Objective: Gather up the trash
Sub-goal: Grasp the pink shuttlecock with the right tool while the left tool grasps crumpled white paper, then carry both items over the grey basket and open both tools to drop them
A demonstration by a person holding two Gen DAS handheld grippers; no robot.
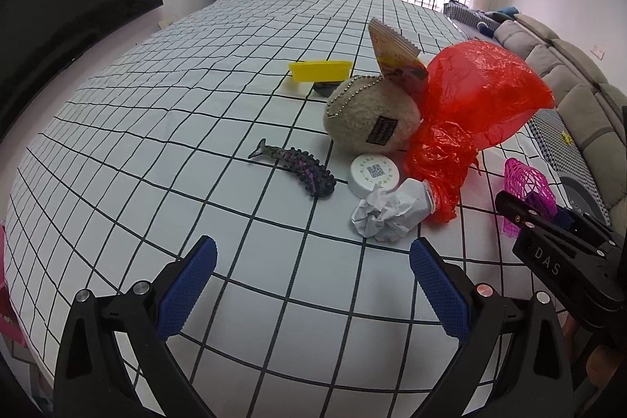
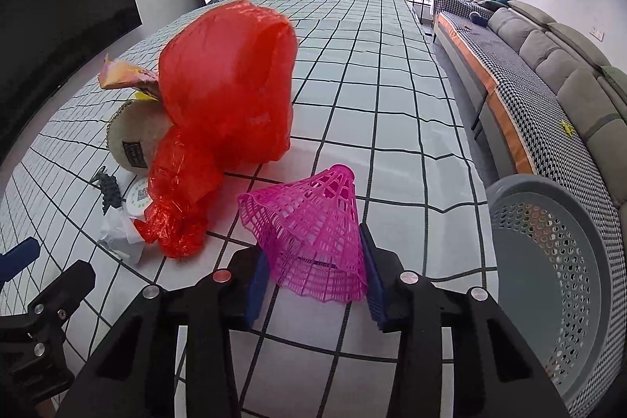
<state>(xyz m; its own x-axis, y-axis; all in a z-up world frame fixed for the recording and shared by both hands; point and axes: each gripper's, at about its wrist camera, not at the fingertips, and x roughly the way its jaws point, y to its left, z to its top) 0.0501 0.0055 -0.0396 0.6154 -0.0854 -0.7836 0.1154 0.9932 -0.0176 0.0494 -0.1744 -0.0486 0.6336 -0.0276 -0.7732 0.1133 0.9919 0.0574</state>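
Note:
My right gripper [image 2: 313,273] is shut on a pink plastic shuttlecock [image 2: 313,234], held just above the checked tablecloth; it also shows in the left wrist view [image 1: 527,189]. My left gripper [image 1: 313,273] is open and empty, a little short of a crumpled white paper ball [image 1: 386,212]. Behind the paper lie a red plastic bag [image 1: 470,112], a white round lid [image 1: 374,173] and a snack wrapper [image 1: 395,53]. The bag [image 2: 231,93] fills the left of the right wrist view.
A grey perforated bin [image 2: 556,277] stands off the table's right edge. On the table are a beige plush pouch [image 1: 372,116], a dark toy fish [image 1: 298,167] and a yellow tray [image 1: 319,70]. A grey sofa [image 2: 548,65] runs along the right.

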